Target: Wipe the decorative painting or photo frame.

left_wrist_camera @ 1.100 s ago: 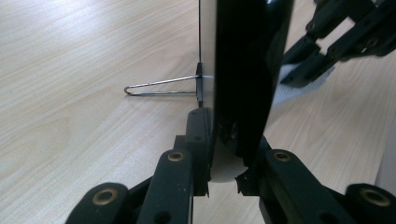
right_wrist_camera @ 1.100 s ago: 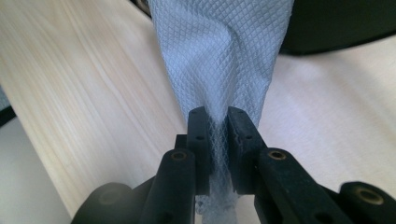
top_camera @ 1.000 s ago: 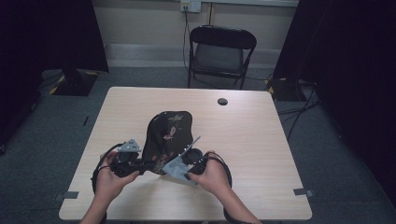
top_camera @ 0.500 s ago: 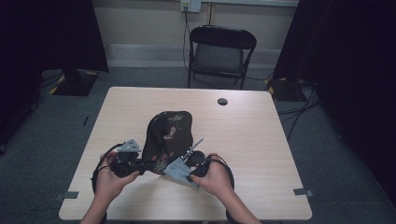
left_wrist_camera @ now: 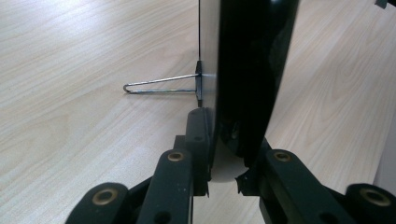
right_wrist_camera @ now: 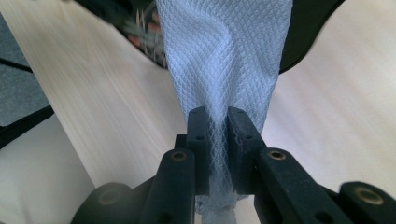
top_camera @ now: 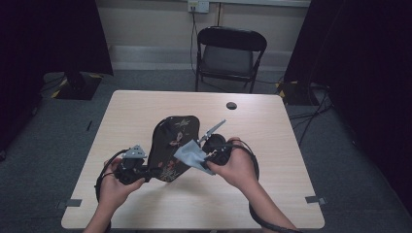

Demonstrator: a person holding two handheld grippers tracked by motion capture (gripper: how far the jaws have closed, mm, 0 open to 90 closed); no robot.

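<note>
A black, flower-patterned board (top_camera: 176, 138) stands tilted over the middle of the table (top_camera: 272, 136). My left gripper (top_camera: 145, 171) is shut on its lower left edge. Seen edge-on in the left gripper view, the board (left_wrist_camera: 247, 70) sits between the jaws of my left gripper (left_wrist_camera: 229, 163), and a wire stand (left_wrist_camera: 159, 86) juts from its back. My right gripper (top_camera: 206, 155) is shut on a pale blue cloth (top_camera: 187, 154) that lies against the board's face. In the right gripper view the cloth (right_wrist_camera: 224, 51) rises from my right gripper (right_wrist_camera: 217, 126) onto the dark board (right_wrist_camera: 308, 32).
A small black round cap (top_camera: 231, 105) sits near the table's far edge. A black folding chair (top_camera: 228, 53) stands beyond the table. Dark curtains hang at both sides. Cables loop from both grippers over the table's near part.
My right gripper has carried the cloth a little farther up the board's face, away from the person. The left gripper and the board have hardly moved.
</note>
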